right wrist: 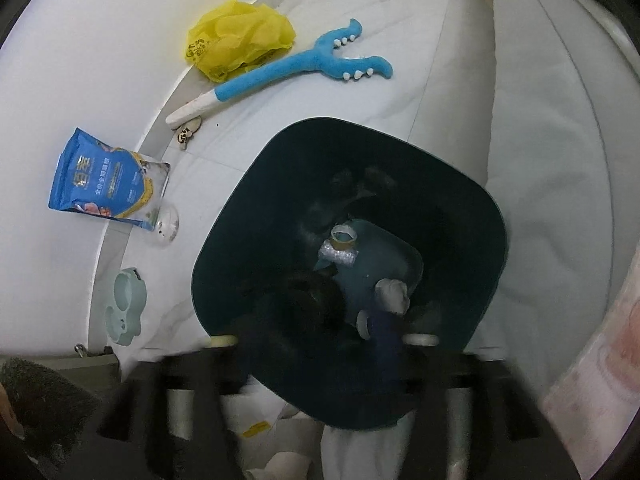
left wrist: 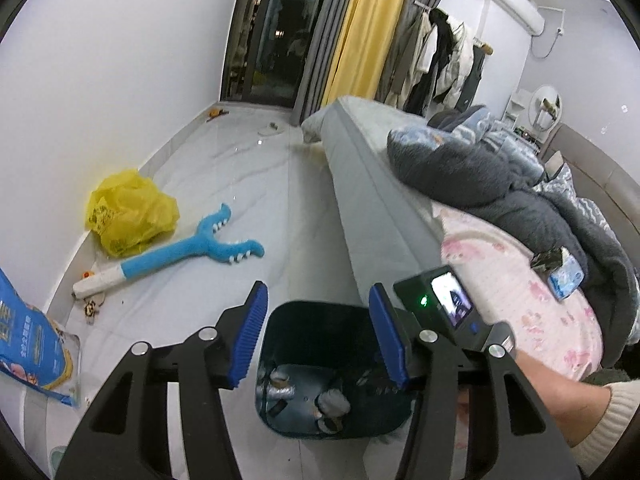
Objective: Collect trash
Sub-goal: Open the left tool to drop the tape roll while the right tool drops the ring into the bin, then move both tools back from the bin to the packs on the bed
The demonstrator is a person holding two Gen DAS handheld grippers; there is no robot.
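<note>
A dark teal trash bin (left wrist: pixel 280 320) stands on the white floor beside the bed; it also fills the right wrist view (right wrist: pixel 224 264). Inside lie several scraps: a tape roll (right wrist: pixel 343 237), a silver wrapper (right wrist: pixel 338 256) and a crumpled tissue (right wrist: pixel 394 295). My left gripper (left wrist: pixel 318 334) is open and empty above the bin's mouth. My right gripper (right wrist: pixel 320 320) hangs over the bin's near rim; its fingers are dark and blurred. A yellow plastic bag (left wrist: pixel 130 212) (right wrist: pixel 240 44) lies against the wall.
A blue plush toy (left wrist: pixel 192 248) (right wrist: pixel 304 64) lies on the floor near the yellow bag. A blue food pouch (left wrist: pixel 28 344) (right wrist: pixel 108 180) leans at the wall. The bed (left wrist: pixel 360 184) with blankets runs along the right. A pale green dish (right wrist: pixel 124 306) sits by the wall.
</note>
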